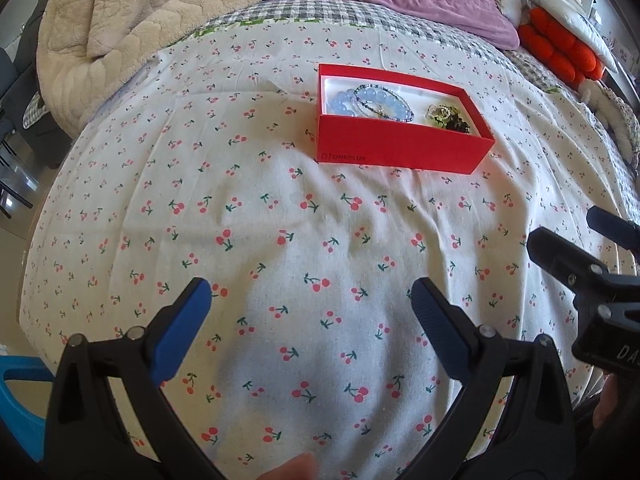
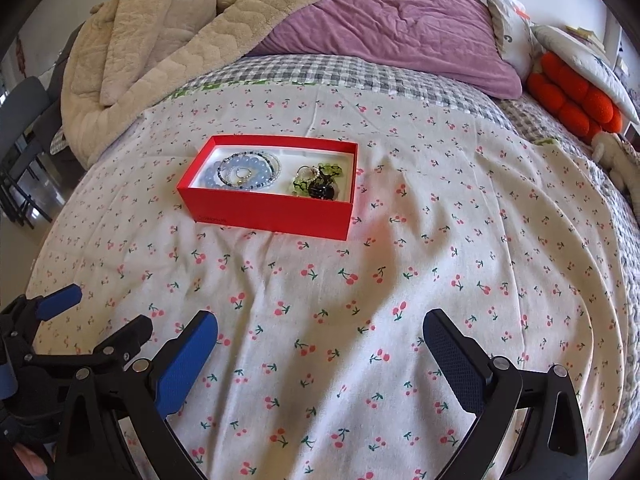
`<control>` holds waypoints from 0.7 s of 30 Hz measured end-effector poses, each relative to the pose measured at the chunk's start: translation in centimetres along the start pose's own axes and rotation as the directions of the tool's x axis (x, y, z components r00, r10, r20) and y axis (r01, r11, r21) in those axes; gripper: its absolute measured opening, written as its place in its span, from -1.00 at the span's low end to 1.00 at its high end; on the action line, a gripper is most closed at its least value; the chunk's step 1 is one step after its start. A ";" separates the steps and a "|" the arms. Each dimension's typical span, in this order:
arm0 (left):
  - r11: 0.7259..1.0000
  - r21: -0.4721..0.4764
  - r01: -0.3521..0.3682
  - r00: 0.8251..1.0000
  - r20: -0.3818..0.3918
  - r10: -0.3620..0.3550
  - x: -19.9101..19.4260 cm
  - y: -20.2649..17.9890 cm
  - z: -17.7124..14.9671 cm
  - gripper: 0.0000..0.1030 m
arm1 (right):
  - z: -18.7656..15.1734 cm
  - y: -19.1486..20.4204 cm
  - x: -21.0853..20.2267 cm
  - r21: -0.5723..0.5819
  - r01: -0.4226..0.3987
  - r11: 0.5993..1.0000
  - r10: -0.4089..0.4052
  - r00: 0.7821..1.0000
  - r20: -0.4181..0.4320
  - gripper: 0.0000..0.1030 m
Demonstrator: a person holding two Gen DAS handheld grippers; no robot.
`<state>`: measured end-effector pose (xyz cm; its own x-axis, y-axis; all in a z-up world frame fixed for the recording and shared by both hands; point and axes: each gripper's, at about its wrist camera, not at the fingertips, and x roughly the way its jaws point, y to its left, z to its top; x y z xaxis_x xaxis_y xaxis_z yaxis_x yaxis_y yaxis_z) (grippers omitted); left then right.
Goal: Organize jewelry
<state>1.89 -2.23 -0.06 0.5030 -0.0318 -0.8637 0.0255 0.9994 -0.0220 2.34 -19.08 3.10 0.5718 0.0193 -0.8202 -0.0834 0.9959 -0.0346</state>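
Observation:
A red open box [image 1: 400, 146] [image 2: 272, 210] lies on the cherry-print bedsheet [image 1: 280, 240] [image 2: 440, 260]. Inside, at its left, lie pale blue bead bracelets [image 1: 372, 100] [image 2: 246, 172]. At its right lies a tangle of green, gold and black jewelry [image 1: 448, 116] [image 2: 318, 182]. My left gripper [image 1: 310, 304] is open and empty, well short of the box. My right gripper [image 2: 320, 340] is open and empty, also well short of the box. The right gripper also shows at the right edge of the left wrist view [image 1: 592, 248], and the left gripper at the lower left of the right wrist view [image 2: 100, 316].
A beige quilted blanket [image 2: 160, 40] and a purple duvet [image 2: 400, 24] are heaped at the far side of the bed. An orange cushion [image 2: 572, 100] and white pillows [image 2: 580, 56] lie at the far right. A blue stool [image 1: 20, 400] stands at the lower left.

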 end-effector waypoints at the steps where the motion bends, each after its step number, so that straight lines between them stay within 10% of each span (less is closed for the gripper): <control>1: 1.000 -0.001 0.001 1.000 -0.003 -0.001 0.1 0.0 0.0 0.94 | 0.1 0.1 0.1 -0.002 -0.003 1.000 0.003 1.000 0.000 1.00; 21: 0.999 -0.002 -0.045 0.999 0.002 0.045 0.2 0.0 0.2 0.94 | 0.0 0.2 0.5 0.011 0.009 1.000 -0.009 1.000 -0.014 1.00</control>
<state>2.18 -2.24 -0.06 0.5052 0.0132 -0.8629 0.0011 0.9999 0.0159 2.67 -18.88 2.68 0.5611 0.0093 -0.8277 -0.0696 0.9969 -0.0360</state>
